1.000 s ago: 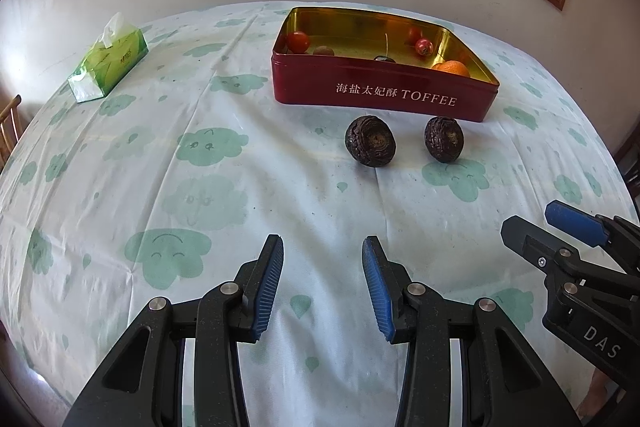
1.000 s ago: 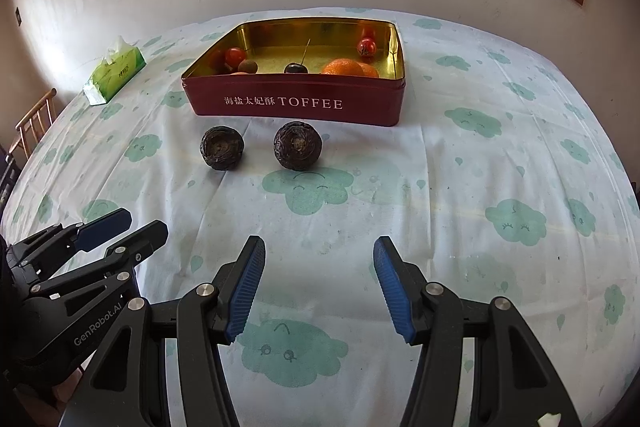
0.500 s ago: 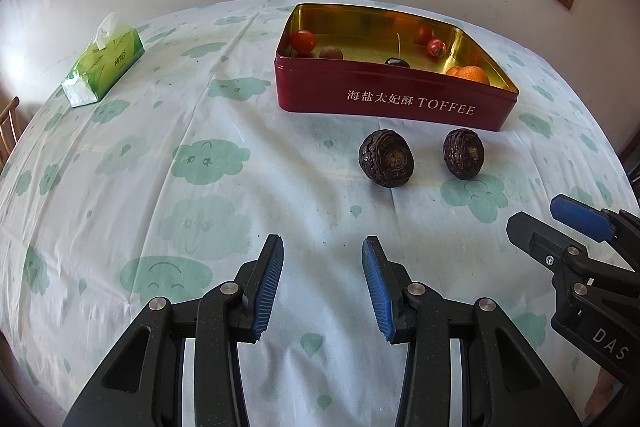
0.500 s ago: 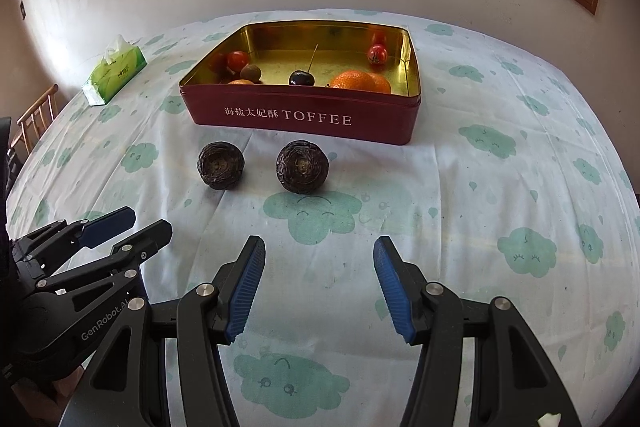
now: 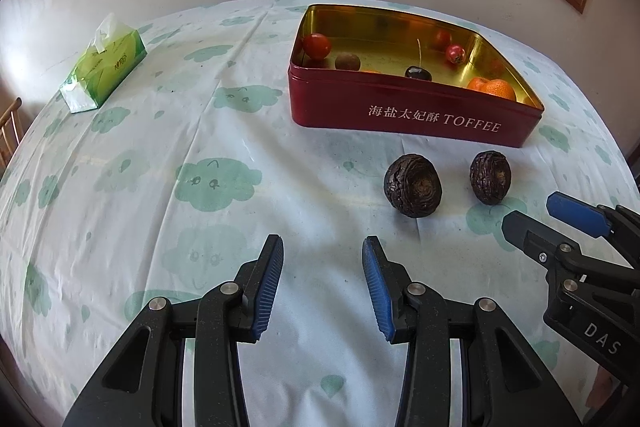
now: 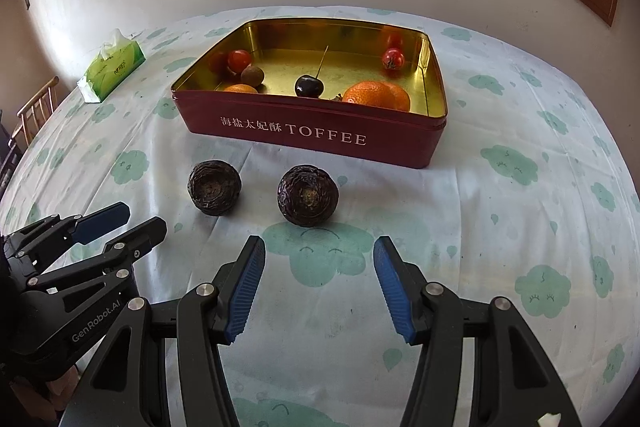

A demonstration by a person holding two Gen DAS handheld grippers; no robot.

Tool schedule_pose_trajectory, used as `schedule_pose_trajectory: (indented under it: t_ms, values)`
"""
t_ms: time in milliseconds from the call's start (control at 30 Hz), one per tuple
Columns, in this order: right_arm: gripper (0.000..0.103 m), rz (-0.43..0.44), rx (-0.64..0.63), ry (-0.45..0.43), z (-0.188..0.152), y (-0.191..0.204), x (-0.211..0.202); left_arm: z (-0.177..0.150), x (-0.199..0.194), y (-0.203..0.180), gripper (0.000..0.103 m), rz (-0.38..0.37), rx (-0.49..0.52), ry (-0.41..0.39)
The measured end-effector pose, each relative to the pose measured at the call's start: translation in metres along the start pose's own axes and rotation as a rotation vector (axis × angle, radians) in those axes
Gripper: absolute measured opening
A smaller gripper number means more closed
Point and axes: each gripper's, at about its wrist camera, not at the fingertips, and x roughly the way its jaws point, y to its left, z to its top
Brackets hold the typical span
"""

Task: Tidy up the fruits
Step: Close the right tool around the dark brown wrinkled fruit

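Note:
Two dark wrinkled fruits lie on the tablecloth in front of a red TOFFEE tin [image 6: 320, 135]: the left one [image 6: 214, 187] and the right one [image 6: 308, 195]. They also show in the left wrist view, left [image 5: 413, 185] and right [image 5: 490, 177], before the tin [image 5: 400, 115]. The tin holds an orange [image 6: 376, 95], a dark cherry [image 6: 309, 87], small red fruits and a brown one. My right gripper [image 6: 318, 249] is open and empty, just short of the right fruit. My left gripper [image 5: 322, 249] is open and empty, left of both fruits.
A green tissue box [image 5: 105, 69] sits at the far left of the round table. A wall with a wood-framed window lies behind the table. A wooden chair [image 6: 36, 111] stands at the left edge.
Both grippers have moved forward toward the two dark fruits and the tin, which now appear larger and nearer. Both stayed open. Nothing on the table has moved.

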Motion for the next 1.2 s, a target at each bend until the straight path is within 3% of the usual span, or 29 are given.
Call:
schedule_pose_trajectory:
  t_ms: [600,767,833,1200]
  values:
    - [0.054,-0.003,-0.026,0.017,0.021,0.003,0.039,0.009,0.010,0.006,0.043,-0.011,-0.005,0.003]
    - [0.046,-0.001,-0.039,0.007,0.022,0.003,0.040,0.011,0.013,0.003,0.043,-0.011,0.001,0.002]
    - [0.037,-0.003,-0.044,0.003,0.022,0.003,0.039,0.011,0.014,0.000,0.043,-0.012,0.005,0.002]
    - [0.036,-0.023,-0.003,-0.001,0.016,-0.018,0.034,0.012,0.011,-0.019,0.043,-0.046,0.035,-0.009]
